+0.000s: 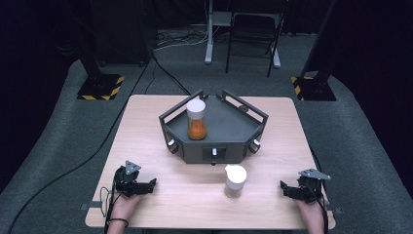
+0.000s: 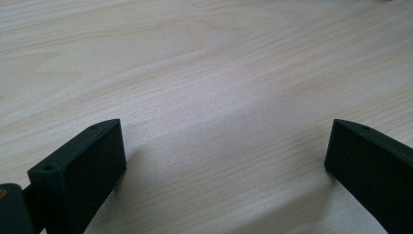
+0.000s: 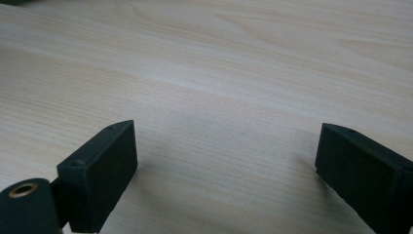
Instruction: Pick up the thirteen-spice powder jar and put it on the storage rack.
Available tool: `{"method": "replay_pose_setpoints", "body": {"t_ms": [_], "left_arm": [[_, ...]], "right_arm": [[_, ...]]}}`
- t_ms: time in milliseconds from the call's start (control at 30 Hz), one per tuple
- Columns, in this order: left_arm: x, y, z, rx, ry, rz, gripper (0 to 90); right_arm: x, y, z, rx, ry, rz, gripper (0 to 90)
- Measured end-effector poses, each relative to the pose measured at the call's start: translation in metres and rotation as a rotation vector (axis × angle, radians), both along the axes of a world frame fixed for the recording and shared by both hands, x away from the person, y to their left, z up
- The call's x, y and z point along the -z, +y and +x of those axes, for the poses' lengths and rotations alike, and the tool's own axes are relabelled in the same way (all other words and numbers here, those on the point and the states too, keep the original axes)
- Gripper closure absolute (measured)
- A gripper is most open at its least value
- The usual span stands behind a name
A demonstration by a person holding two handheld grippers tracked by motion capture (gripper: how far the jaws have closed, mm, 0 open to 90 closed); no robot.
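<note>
A clear jar of orange powder with a white lid (image 1: 197,119) stands upright inside a dark tray (image 1: 229,122) at the table's middle. A second white-lidded jar (image 1: 235,181) stands on the bare wood in front of the tray. My left gripper (image 1: 153,184) rests on the table near the front left, held in a hand and pointing right. In the left gripper view its jaws are wide apart over bare wood, so my left gripper (image 2: 224,146) is open. My right gripper (image 1: 283,186) lies at the front right, pointing left toward the near jar. My right gripper (image 3: 226,148) is open, with nothing between its fingers.
The tray has raised rails and several knobs (image 1: 214,152) on its front faces. Wooden table (image 1: 146,126) has free room on both sides of the tray. Beyond it are stand bases with hazard stripes (image 1: 101,87), floor cables and a chair frame (image 1: 253,34).
</note>
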State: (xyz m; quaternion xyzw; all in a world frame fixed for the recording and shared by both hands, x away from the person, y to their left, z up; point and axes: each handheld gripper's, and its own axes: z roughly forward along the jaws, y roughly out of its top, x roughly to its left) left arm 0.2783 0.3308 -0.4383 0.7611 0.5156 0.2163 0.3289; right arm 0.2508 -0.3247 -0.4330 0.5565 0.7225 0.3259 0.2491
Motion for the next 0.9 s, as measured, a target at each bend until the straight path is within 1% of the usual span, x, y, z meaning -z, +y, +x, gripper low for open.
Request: {"method": "replay_pose_setpoints", "body": {"t_ms": [300,433,633,900], "left_arm": [[0.000,0.000,0.000,0.000,0.000,0.000,1.2],[0.000,0.000,0.000,0.000,0.000,0.000,1.2],[0.000,0.000,0.000,0.000,0.000,0.000,1.1],[0.000,0.000,0.000,0.000,0.000,0.000,1.1]], "right_arm": [[-0.008,0.002,-0.005,-0.040,-0.029,0.011,7.1],[-0.012,0.002,-0.006,-0.060,-0.036,0.020,7.1],[-0.018,0.003,-0.009,-0.078,-0.047,0.047,7.0],[-0.028,0.008,-0.014,-0.120,-0.069,0.058,6.9]]}}
